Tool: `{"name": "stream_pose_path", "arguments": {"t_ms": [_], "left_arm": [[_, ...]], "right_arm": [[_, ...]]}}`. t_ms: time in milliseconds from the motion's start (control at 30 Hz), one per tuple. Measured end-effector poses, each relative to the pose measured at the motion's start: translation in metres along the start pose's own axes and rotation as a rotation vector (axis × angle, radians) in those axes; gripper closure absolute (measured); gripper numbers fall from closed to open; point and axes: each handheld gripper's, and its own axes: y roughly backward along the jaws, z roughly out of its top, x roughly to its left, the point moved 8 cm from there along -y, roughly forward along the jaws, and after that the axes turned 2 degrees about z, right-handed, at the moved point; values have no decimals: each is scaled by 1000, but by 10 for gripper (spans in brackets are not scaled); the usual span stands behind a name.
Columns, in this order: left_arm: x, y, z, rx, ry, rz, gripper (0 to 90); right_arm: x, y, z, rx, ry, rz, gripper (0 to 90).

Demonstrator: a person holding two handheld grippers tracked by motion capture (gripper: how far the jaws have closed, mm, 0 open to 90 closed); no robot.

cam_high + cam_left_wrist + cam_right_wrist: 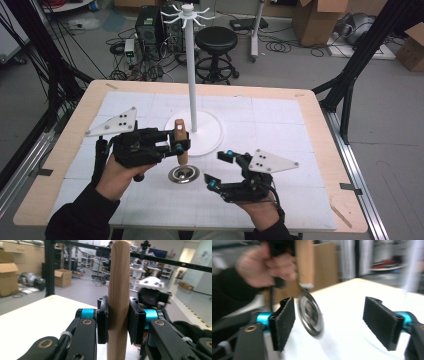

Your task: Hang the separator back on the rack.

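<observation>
left hand-held gripper (118, 322) clamps wooden handle (119, 290) | right hand-held gripper (334, 322) agape

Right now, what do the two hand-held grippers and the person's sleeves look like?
Both the left hand-held gripper and the right hand-held gripper are black linkage frames with blue joints, flat black padded jaws and a grey three-cornered plate dotted with black spots on top. The sleeves are black.

Left gripper (176, 141) clamped on wooden handle (180, 140), held upright. Right gripper (220, 170) jaws wide apart, gripping nothing.
</observation>
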Motion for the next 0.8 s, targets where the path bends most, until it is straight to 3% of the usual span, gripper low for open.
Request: {"name": "stream_pose_path", "arguments": {"t_ms": [33,67,100,167,267,300,533,800], "left_arm": [[4,-3,4,-1,0,10,727],[8,-7,9,-1,-4,17,727],[8,-7,9,-1,-4,17,727],[15,-12,16,-4,-2,25,726],[24,-19,27,4,-15,49,727],[29,-24,34,6,-16,65,727],[48,-42,66,10,-30,117,727],[62,-62,88,30,-39,162,727]], "right_arm": [[-5,4,-1,3,10,-35,219],[-16,17,-2,9,25,-117,202],[-16,17,-2,9,25,-117,202],[-28,30,-5,14,28,-185,191],[-33,36,-7,11,21,-203,191],[-40,42,-9,10,18,-231,192],[-50,50,-14,8,8,-266,192],[-50,50,-15,11,9,-263,192]]}}
